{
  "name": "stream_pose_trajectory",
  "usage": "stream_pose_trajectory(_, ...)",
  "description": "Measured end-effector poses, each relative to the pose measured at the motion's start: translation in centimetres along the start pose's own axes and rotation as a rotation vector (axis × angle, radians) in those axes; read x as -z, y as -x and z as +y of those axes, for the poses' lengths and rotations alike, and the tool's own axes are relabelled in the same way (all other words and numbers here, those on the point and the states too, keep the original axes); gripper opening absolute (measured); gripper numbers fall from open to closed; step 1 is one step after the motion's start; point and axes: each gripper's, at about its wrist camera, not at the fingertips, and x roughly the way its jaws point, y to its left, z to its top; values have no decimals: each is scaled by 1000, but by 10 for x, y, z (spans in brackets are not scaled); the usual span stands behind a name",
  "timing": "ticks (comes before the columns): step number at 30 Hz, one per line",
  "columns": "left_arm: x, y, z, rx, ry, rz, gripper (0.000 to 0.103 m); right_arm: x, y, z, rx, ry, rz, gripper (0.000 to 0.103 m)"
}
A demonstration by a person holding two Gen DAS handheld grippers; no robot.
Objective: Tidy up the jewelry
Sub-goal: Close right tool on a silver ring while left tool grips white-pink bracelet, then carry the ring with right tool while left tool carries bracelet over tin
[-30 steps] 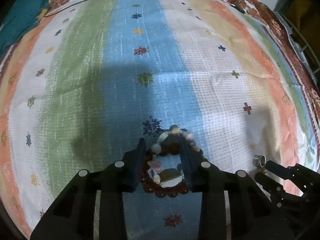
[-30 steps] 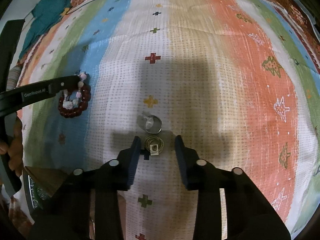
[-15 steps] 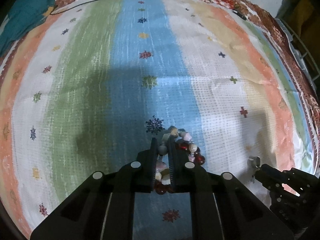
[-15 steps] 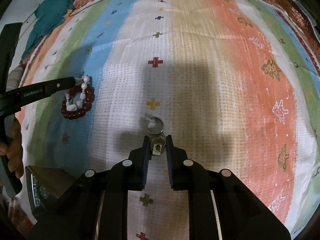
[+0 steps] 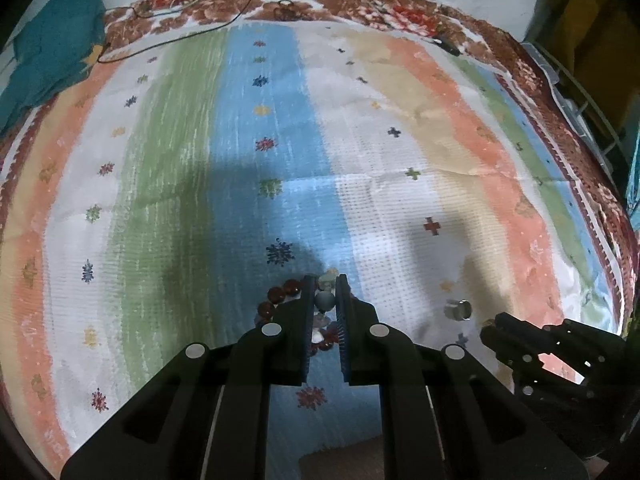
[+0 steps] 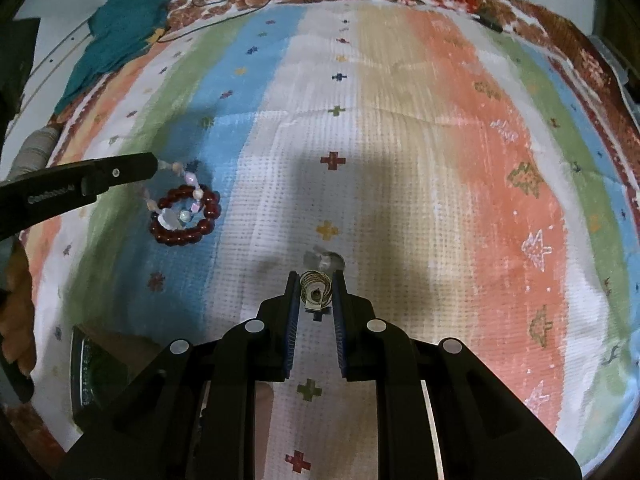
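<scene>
Left claw point(image 5: 325, 294): pinching a pastel stone-bead bracelet point(image 6: 188, 184), which is trailing onto the glossy dark-red round-bead bracelet point(image 6: 186, 216) lying on the striped woven bedspread point(image 6: 440, 160). Right claw point(image 6: 316, 294): gripping a coiled gold wire ring point(image 6: 316, 282); silver band ring point(image 6: 332, 262) is resting just beyond it.

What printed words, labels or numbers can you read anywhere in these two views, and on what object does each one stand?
"GenRobot.AI", blurred and only roughly readable: white lettering on the side of the left gripper finger, seen in the right wrist view.
No other text can be read: the striped cloth carries only woven crosses and flower motifs, and the beaded bracelets and gold ring bear no lettering.
</scene>
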Motion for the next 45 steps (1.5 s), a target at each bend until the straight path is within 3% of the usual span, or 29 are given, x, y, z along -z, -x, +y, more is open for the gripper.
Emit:
stream_pose_trajectory(12,9,38,-8,8,8,-72,10,3,35,10,-1,1,-125,17)
stream_pose_trajectory(15,13,49,-11,8,-2,-92,10,5,42,13,-14,5,-143,17)
stream_pose_trajectory(18,19,61,-19,-45,-45,-135,10,10,46,17,-17,13,-152,17)
stream_pose_trajectory(30,36,86,-32,-35,-79,-180,10,18,72,26,-30,26,-247,17)
stream_pose_trajectory(45,58,116,-46,-1,-107,-219,10,29,86,30,-49,50,-272,17)
